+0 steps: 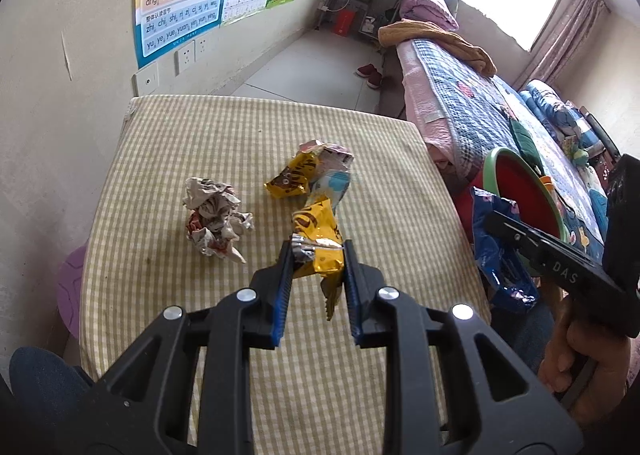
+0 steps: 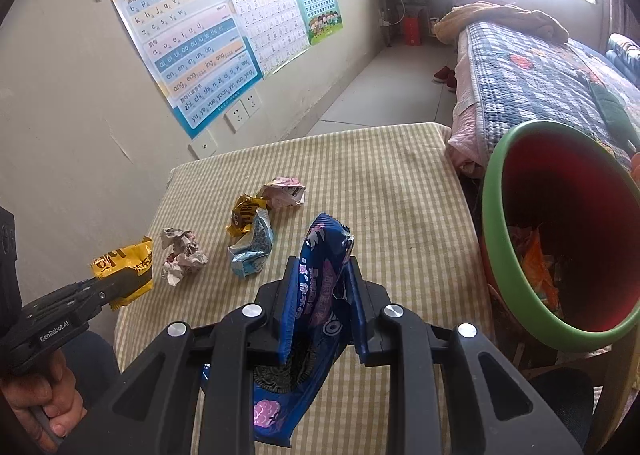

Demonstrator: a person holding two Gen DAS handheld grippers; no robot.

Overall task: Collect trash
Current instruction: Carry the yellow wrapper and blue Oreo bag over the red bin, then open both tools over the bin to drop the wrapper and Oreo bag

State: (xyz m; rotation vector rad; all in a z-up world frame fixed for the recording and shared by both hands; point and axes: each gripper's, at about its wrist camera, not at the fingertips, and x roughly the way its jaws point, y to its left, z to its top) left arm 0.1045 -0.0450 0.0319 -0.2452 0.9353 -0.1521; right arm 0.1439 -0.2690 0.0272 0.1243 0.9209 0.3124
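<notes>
Between each tool's clamped pads: yellow wrapper (image 1: 320,251) left, blue wrapper (image 2: 320,287) right.

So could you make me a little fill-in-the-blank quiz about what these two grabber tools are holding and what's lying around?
1. The left gripper is shut on a ____ wrapper.
2. The right gripper is shut on a ____ cookie packet.
3. The red bin beside the table has a ____ rim.
4. The crumpled paper ball lies on the ____.

Missing words: yellow; blue; green; table
</notes>
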